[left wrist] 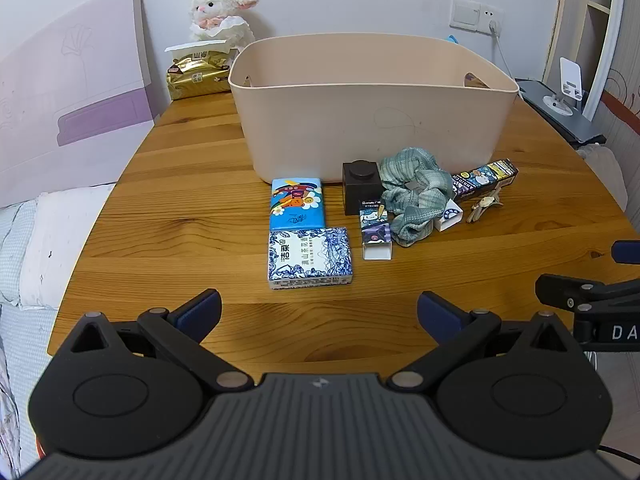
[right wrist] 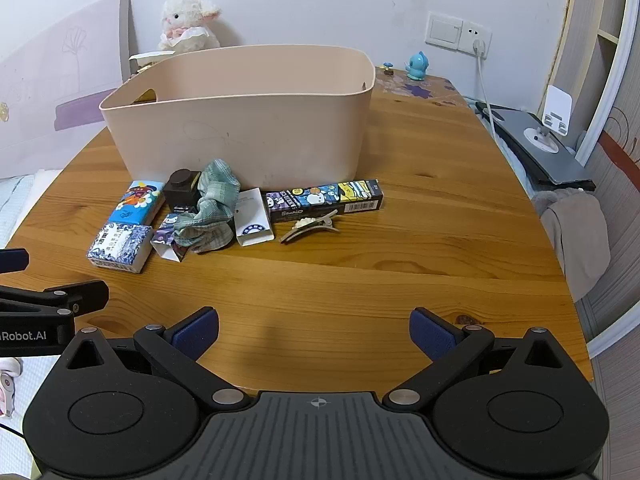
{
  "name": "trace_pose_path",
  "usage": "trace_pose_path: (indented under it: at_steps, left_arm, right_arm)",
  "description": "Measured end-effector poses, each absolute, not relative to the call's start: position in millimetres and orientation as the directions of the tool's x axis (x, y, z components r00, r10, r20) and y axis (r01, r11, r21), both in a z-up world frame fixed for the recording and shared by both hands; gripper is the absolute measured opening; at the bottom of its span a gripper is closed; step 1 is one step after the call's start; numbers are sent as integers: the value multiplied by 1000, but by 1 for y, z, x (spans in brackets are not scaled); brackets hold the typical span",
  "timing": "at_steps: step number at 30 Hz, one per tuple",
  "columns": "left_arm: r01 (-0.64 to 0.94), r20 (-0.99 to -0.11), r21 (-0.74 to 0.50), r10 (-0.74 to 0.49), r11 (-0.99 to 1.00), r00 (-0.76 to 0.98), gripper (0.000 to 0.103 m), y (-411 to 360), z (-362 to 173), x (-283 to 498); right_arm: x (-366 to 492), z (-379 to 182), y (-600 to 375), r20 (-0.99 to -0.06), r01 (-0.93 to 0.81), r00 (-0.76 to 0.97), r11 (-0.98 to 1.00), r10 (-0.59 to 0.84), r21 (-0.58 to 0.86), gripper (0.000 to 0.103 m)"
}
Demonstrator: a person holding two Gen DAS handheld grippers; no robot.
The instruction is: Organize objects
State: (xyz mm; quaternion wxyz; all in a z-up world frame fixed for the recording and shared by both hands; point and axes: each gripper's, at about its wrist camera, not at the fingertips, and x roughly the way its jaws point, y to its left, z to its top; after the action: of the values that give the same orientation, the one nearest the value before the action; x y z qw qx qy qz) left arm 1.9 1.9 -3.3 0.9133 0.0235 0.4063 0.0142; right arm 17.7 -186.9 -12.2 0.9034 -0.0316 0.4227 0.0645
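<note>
On the round wooden bench (left wrist: 168, 184), the blue-and-white tissue pack (left wrist: 310, 258) lies mid-frame, long axis crosswise, straight ahead of the nearer left tool (left wrist: 319, 312); both tools, the right tool (right wrist: 314, 330) too, gape wide and empty.

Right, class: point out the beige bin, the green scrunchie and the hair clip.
beige bin (left wrist: 372, 128): left wrist view, bare front wall.
green scrunchie (left wrist: 416, 192): left wrist view, middle of the bunched fabric.
hair clip (right wrist: 310, 227): right wrist view, middle of the clip's body.
</note>
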Motion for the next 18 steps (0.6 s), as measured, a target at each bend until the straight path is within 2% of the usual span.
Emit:
trace_pose_path:
  at_steps: [18]
  left_arm:
    - [-15, -756, 40, 40, 999, 653, 103, 5, -9, 5]
  right_arm:
    - [19, -14, -186, -774, -144, 627, 990, 87, -6, 103]
